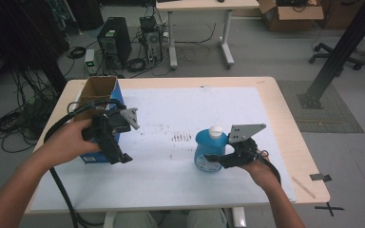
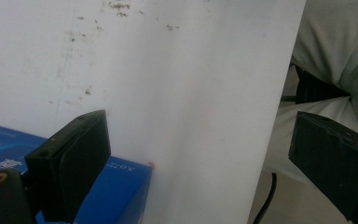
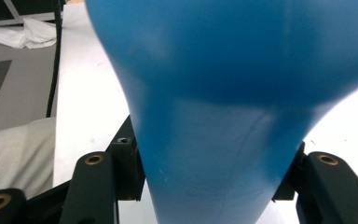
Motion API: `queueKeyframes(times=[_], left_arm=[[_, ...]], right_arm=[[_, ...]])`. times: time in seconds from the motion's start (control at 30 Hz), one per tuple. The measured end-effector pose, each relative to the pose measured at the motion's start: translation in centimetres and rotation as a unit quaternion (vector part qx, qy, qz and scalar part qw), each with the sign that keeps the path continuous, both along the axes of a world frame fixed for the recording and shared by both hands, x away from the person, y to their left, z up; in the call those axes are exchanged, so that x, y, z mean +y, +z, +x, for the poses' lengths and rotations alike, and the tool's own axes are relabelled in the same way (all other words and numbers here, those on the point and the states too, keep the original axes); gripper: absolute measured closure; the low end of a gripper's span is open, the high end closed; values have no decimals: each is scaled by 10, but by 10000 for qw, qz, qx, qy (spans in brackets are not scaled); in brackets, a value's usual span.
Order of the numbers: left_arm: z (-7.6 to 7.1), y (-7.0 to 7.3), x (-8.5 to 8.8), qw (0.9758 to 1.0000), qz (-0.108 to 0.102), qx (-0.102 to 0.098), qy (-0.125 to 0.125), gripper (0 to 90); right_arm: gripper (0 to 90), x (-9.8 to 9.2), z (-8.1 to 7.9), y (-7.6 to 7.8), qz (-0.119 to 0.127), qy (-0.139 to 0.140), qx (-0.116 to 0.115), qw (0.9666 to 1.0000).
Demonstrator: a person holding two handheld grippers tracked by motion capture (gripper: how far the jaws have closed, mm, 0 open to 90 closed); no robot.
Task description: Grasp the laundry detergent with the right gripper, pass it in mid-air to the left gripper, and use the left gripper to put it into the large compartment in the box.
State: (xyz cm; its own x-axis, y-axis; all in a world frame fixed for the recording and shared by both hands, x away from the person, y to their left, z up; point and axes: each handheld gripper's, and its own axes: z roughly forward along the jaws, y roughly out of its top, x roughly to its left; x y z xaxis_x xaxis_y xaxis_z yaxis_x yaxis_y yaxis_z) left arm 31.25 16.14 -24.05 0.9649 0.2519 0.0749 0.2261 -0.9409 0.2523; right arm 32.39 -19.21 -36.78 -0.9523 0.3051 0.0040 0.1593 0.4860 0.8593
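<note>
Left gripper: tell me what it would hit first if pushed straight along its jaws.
Probably the white table mat: the left gripper, jaws open, points down at it. The blue cardboard box lies beside its one jaw, seemingly out of that line, though depth is unclear.
</note>
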Motion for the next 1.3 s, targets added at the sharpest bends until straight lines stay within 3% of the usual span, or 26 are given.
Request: queueKeyframes(times=[0.3,0.53,0.8,1.3], left_arm=[[-2,16,-19,9997,127,-94,-188,61],[-1,29,-34,9995,101,-110,-291,60],[-1,44,-53,9985,187,-161,-486,61],[-5,63,-76,9966,292,-211,-743,59]], right_arm=[[436,-2,-6,18,-92,89,-8,9999],[437,0,-11,30,-148,236,4,9996],[437,8,-14,40,-268,439,17,9987],[438,30,-16,57,-239,852,-23,9961]])
